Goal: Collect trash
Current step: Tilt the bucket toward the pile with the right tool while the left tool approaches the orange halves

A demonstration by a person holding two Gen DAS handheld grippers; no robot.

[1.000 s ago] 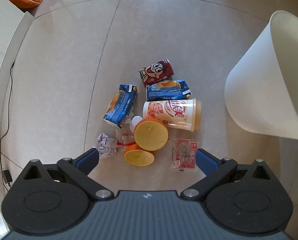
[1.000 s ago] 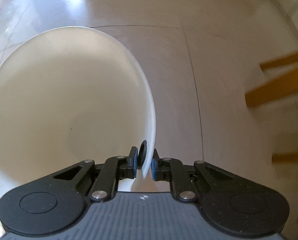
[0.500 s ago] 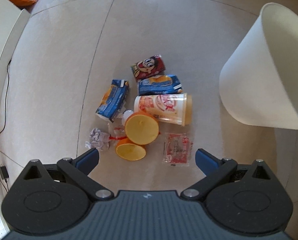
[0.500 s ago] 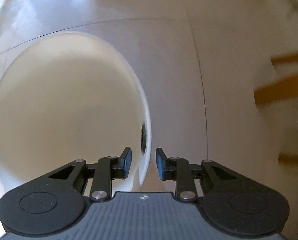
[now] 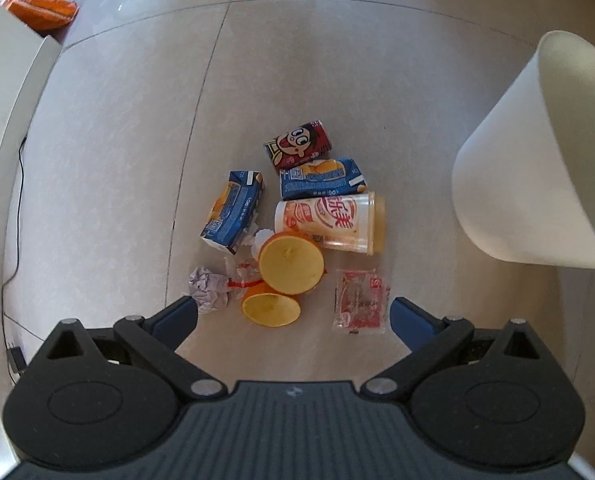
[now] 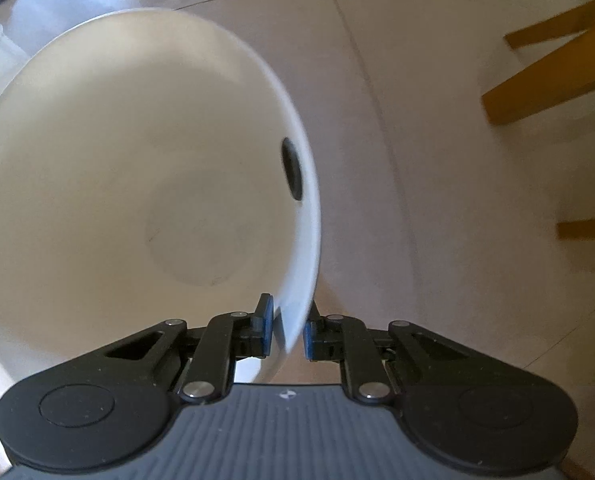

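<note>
Trash (image 5: pixel 297 232), cartons, cups and wrappers, lies heaped on the floor just ahead of the left claw (image 5: pixel 293 316), which gapes wide, empty. The right claw (image 6: pixel 287 330) has just re-closed, clenched on the white bin (image 6: pixel 137 160) rim; collecting can start.

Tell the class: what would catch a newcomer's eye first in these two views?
A bright pile of trash on the tiled floor: a red cartoon can, a clear drink cup and orange cup halves, under the open left gripper. To its right, the big white bin, its rim pinched by the right gripper.
</note>
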